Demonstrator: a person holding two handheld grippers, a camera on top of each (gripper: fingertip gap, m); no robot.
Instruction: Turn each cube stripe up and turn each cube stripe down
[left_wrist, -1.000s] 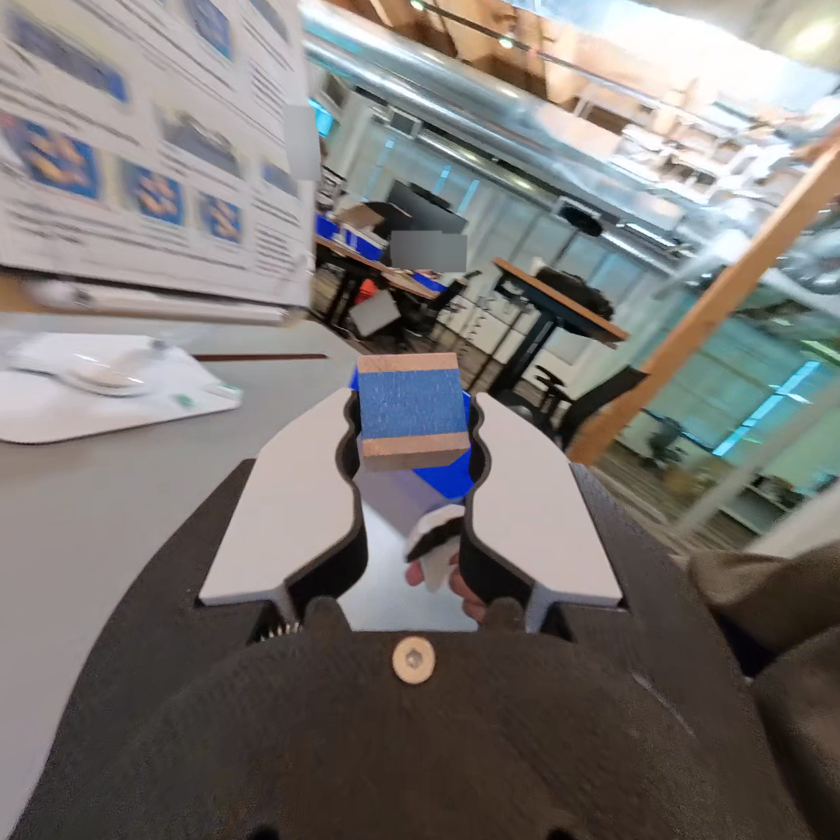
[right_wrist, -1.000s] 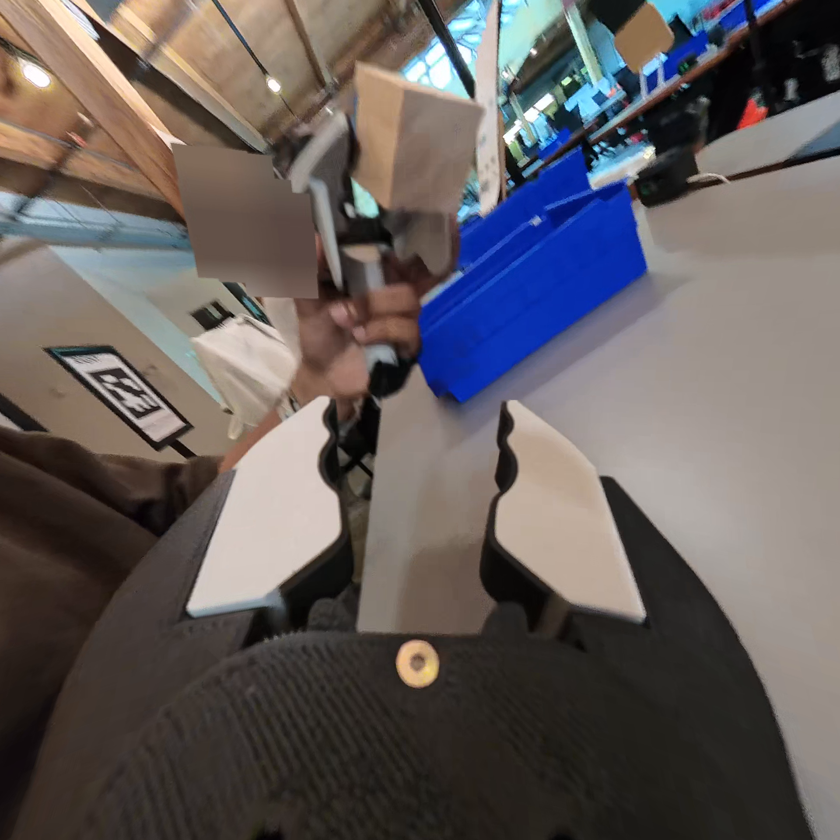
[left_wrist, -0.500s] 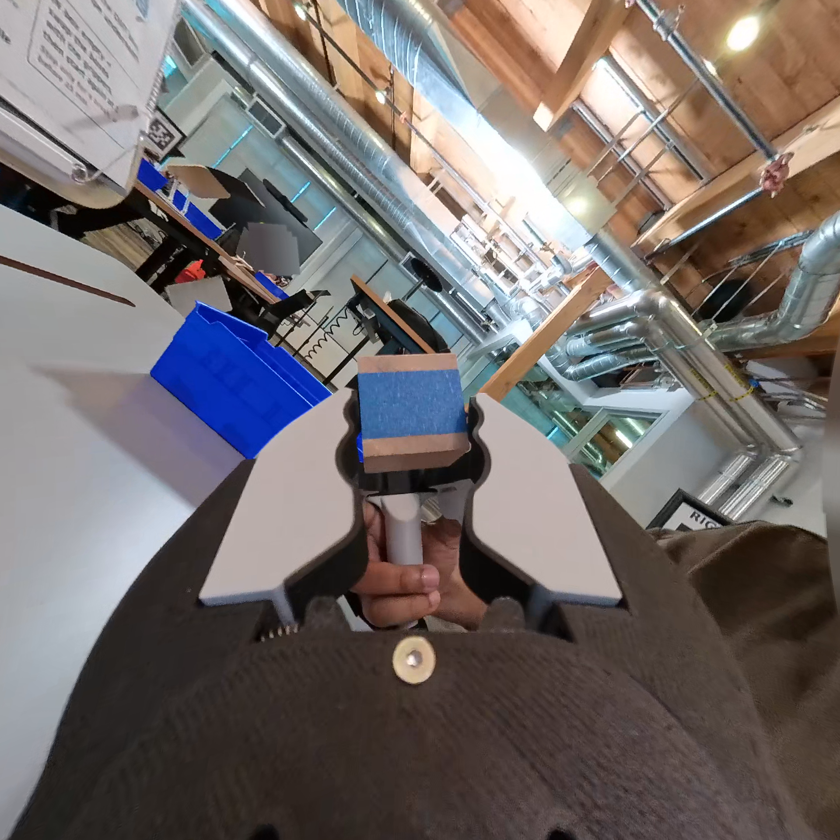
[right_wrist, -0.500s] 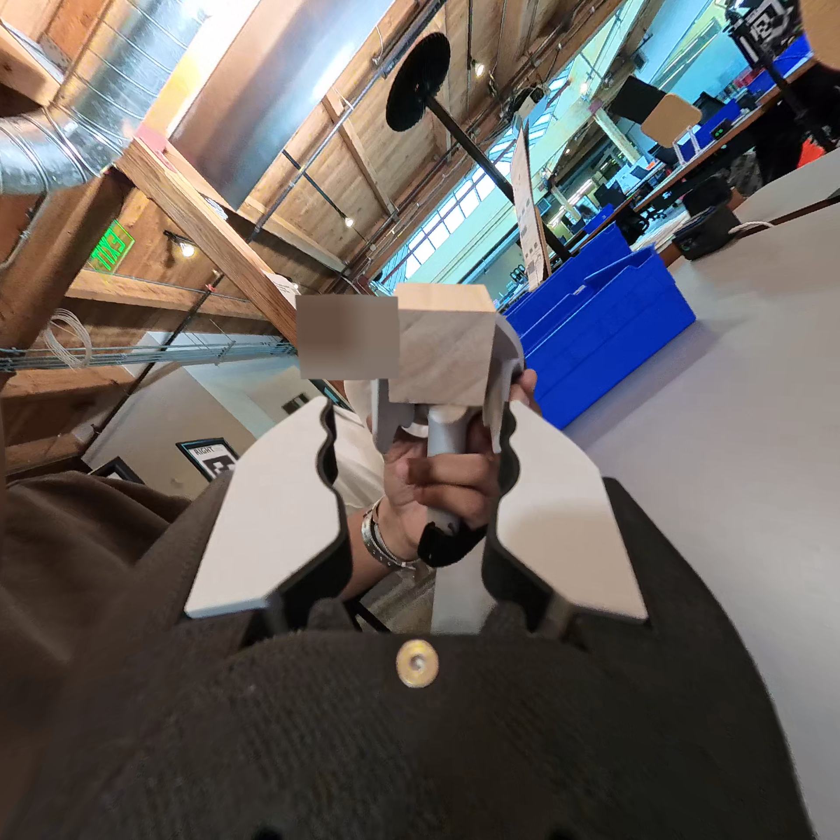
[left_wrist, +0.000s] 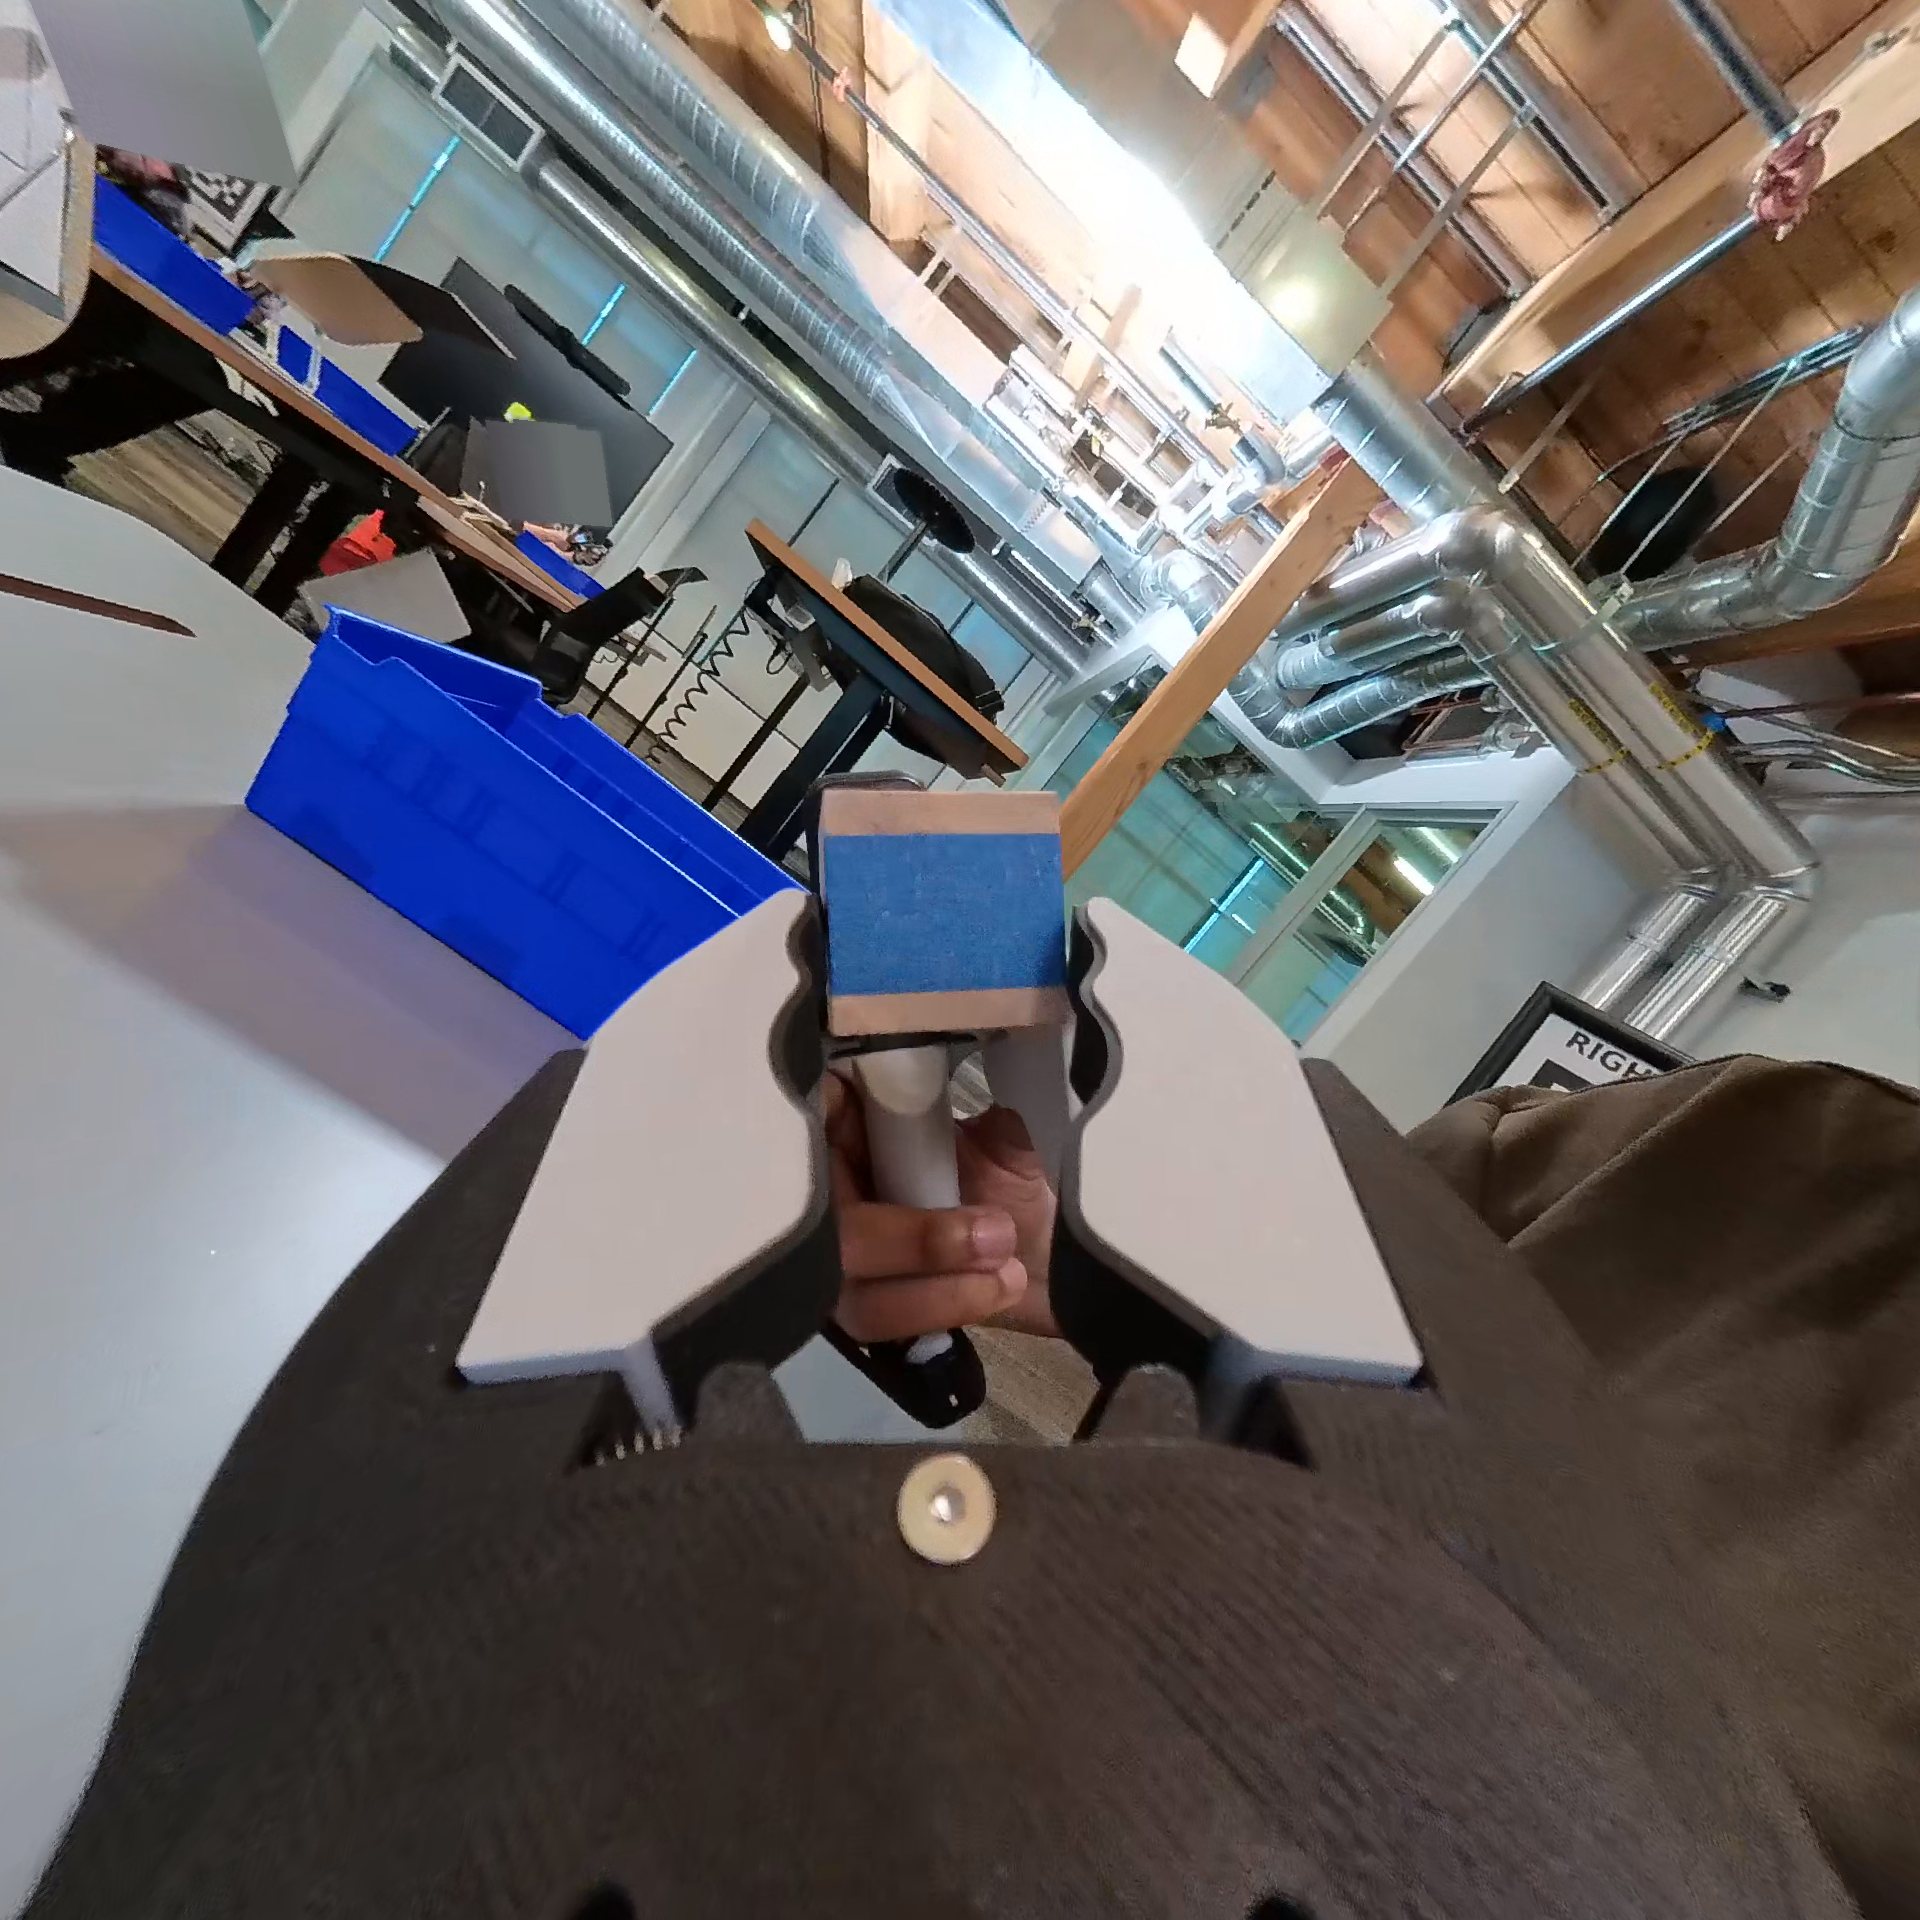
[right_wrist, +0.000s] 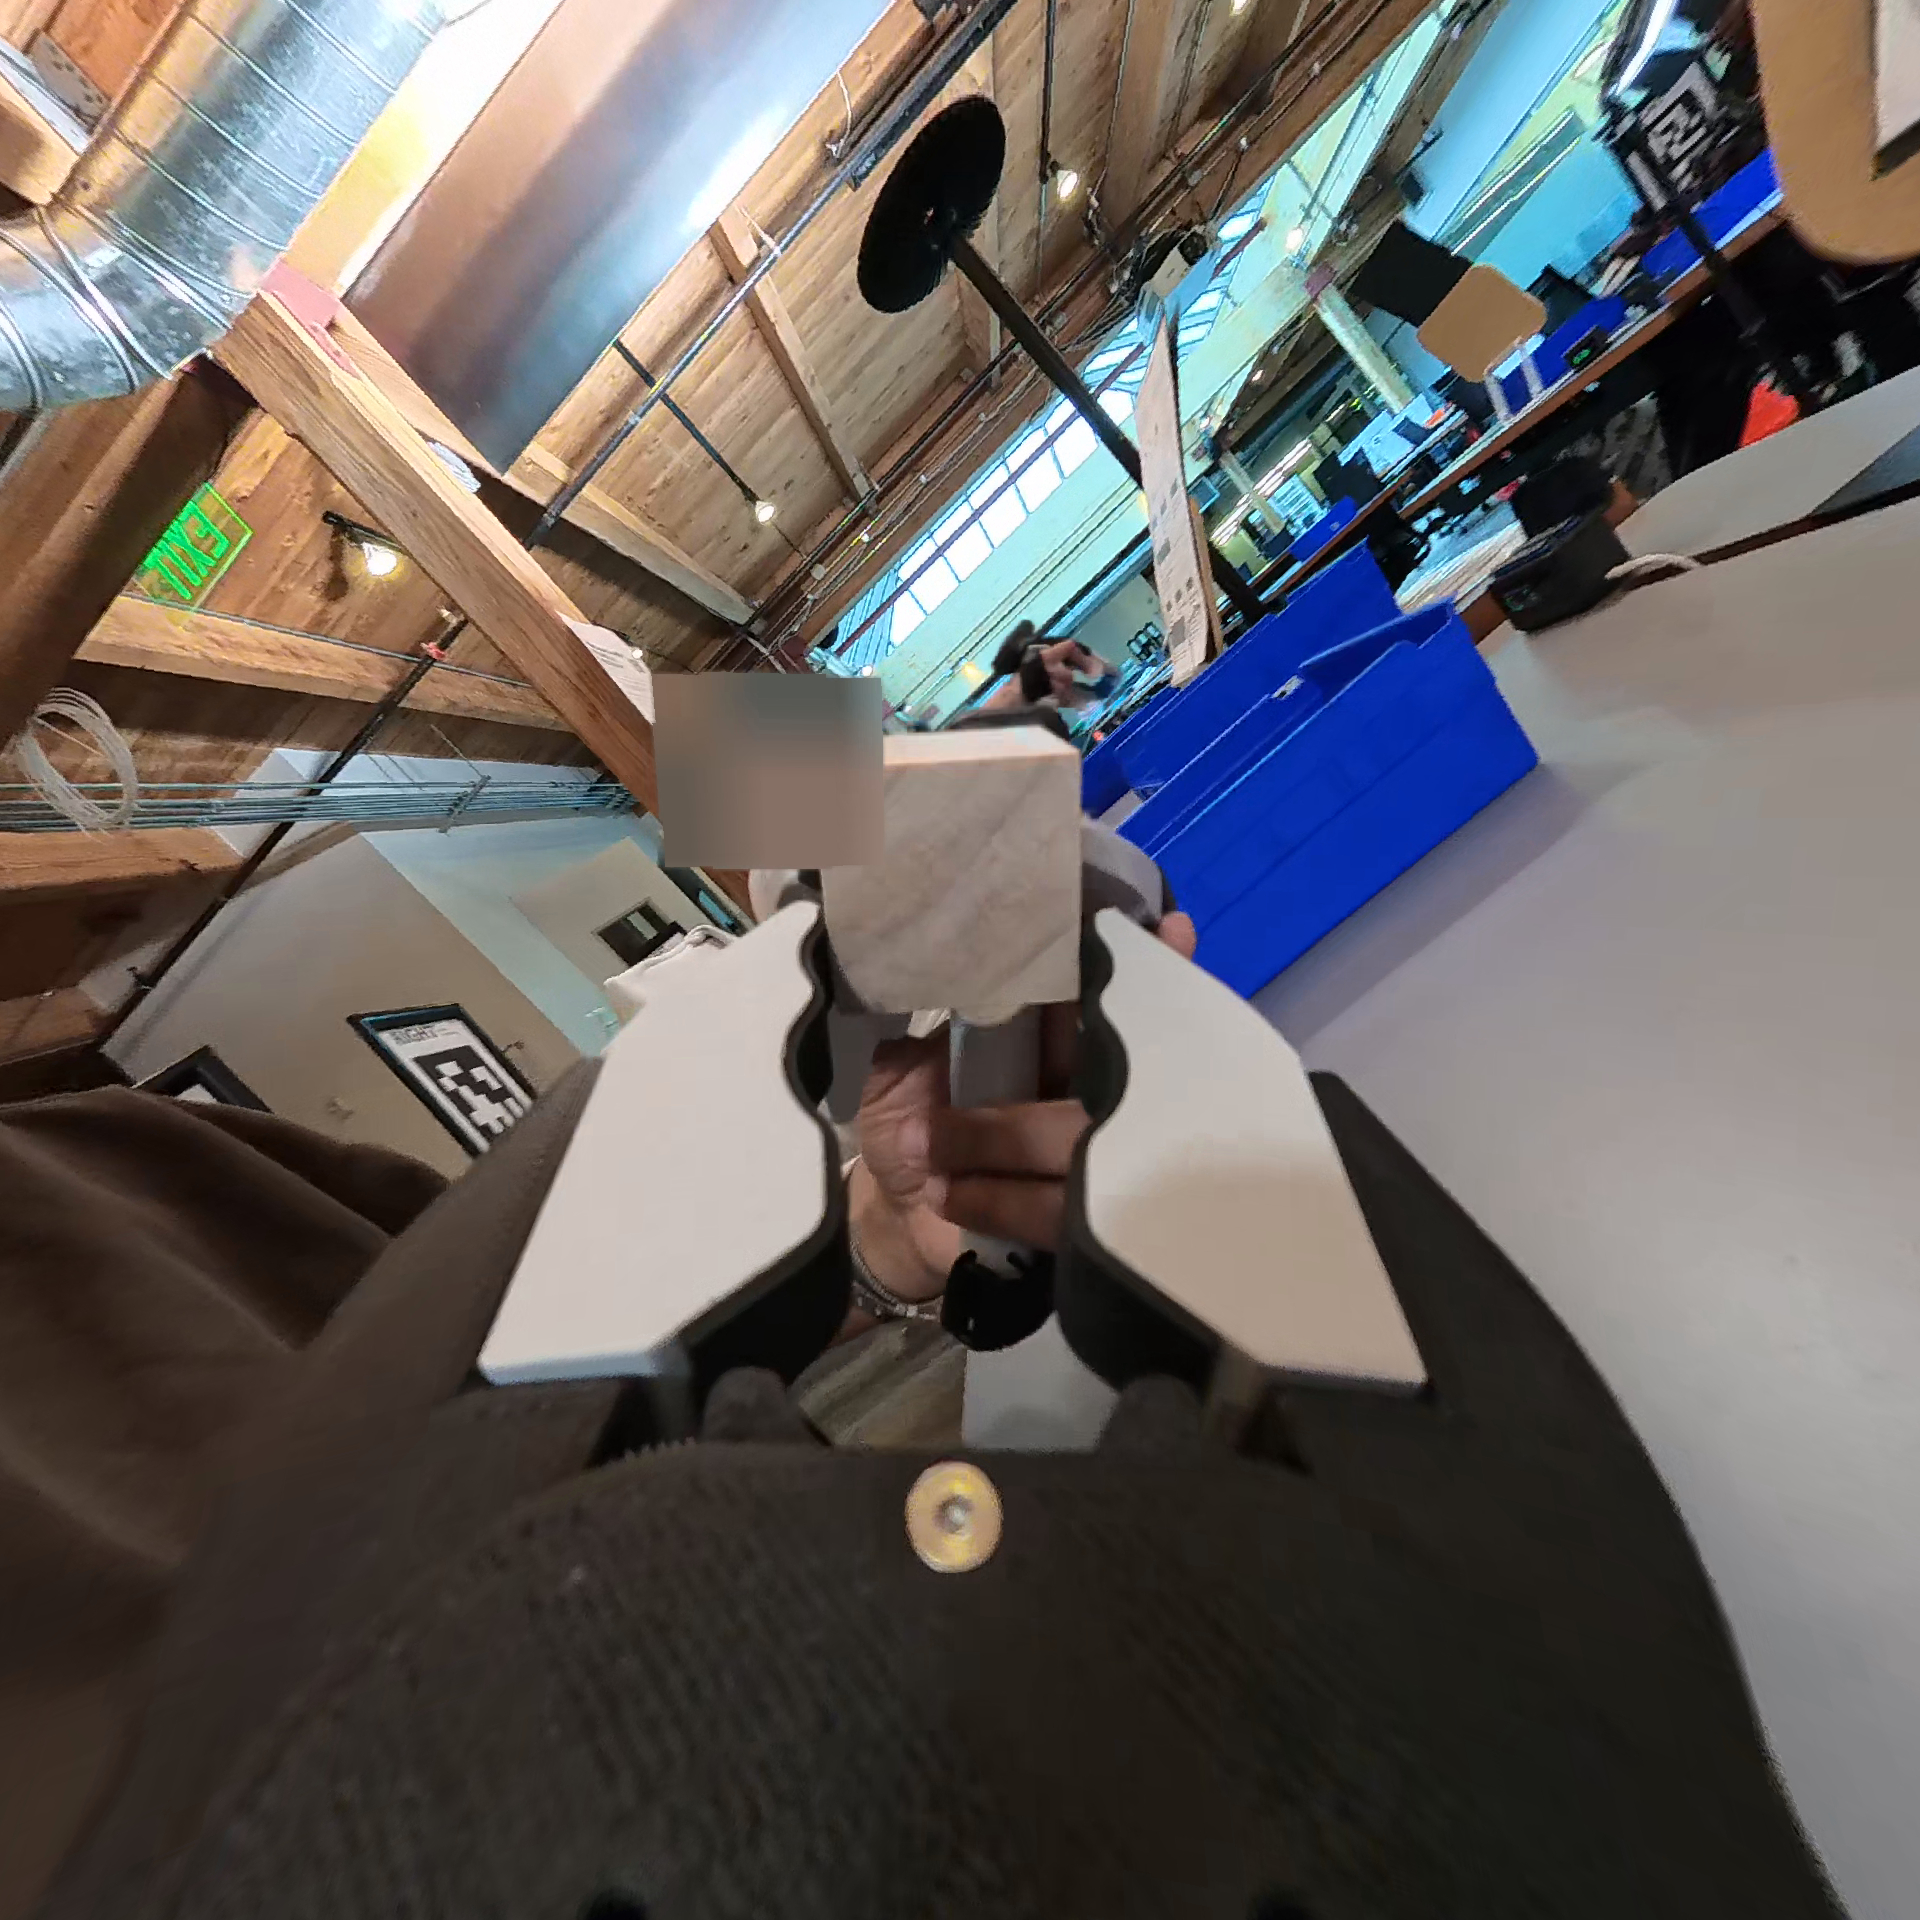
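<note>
Mid-frame, the left tongs clench the cube, stripe facing the camera. The right tongs bracket it, grip unclear. A blue bin sits on the counter at left.

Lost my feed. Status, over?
Left gripper and right gripper both shut on cube. Cube aloft, stripe facing left camera. Nothing in the way.

Blue-striped wooden cube (held aloft)

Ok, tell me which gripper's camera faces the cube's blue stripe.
The left gripper: its view shows the blue-taped face of the cube head-on, while the right gripper sees only bare wood.
</note>
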